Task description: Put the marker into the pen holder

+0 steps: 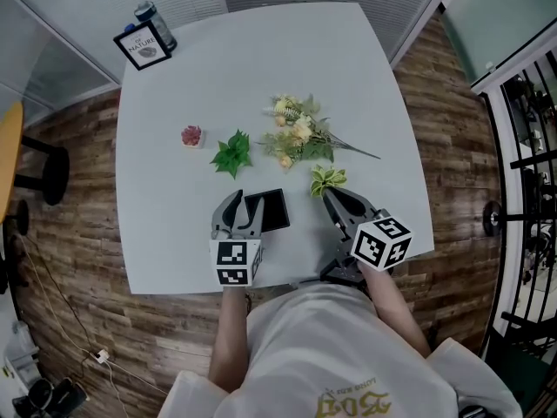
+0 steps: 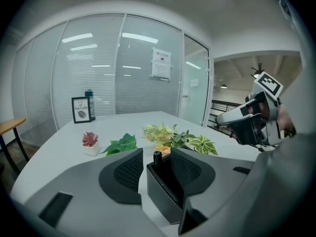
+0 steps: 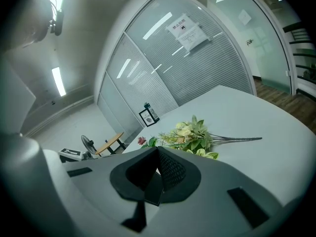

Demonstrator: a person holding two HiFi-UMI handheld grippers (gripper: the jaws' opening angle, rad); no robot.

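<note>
A black pen holder stands near the front edge of the white table. In the left gripper view the pen holder sits between my jaws, and the dark marker stands upright in it with its cap poking out of the top. My left gripper is open; its pads flank the holder and do not press the marker. To the right, my right gripper hovers over the table with its jaws shut and nothing between them. It also shows in the left gripper view as the right gripper.
Beyond the holder lie a flower bouquet, a green leaf sprig, a variegated leaf and a small pink potted plant. A framed sign and a bottle stand at the far left corner.
</note>
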